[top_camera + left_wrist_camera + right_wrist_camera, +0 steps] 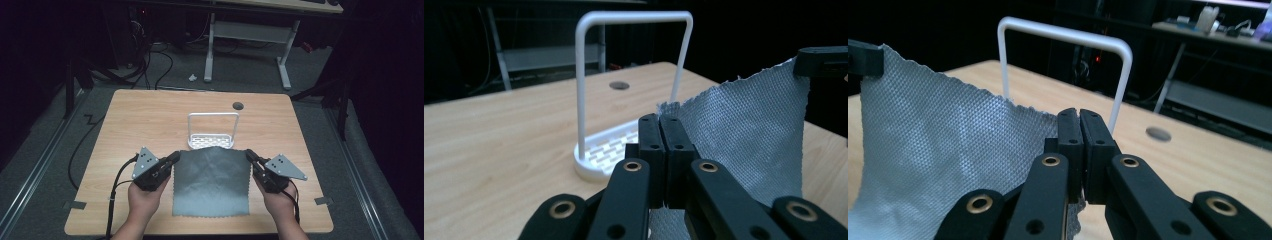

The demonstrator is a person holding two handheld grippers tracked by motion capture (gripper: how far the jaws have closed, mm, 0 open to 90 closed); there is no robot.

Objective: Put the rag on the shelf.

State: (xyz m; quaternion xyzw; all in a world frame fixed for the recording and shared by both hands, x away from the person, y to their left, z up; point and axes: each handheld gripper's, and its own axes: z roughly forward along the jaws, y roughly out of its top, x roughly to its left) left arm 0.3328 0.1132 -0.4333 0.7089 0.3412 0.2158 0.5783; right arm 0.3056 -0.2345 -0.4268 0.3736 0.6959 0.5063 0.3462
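Observation:
A grey woven cloth (212, 181) is spread over the near middle of the wooden table (150, 115), its far edge lifted. My left gripper (173, 158) is shut on the cloth's far left corner, and my right gripper (249, 155) is shut on the far right corner. Just beyond the cloth stands a white wire rack (213, 129) with a tall hoop and a slotted base. In the left gripper view the cloth (744, 135) hangs to the right of my closed left gripper (659, 120), with the rack (624, 90) behind. In the right gripper view the cloth (943, 145) stretches left of my right gripper (1079, 114).
A round cable hole (238, 105) sits near the table's far edge. Another desk's white legs (210, 50) stand on the floor behind. Black cables (120, 180) trail from the left gripper off the table's near left.

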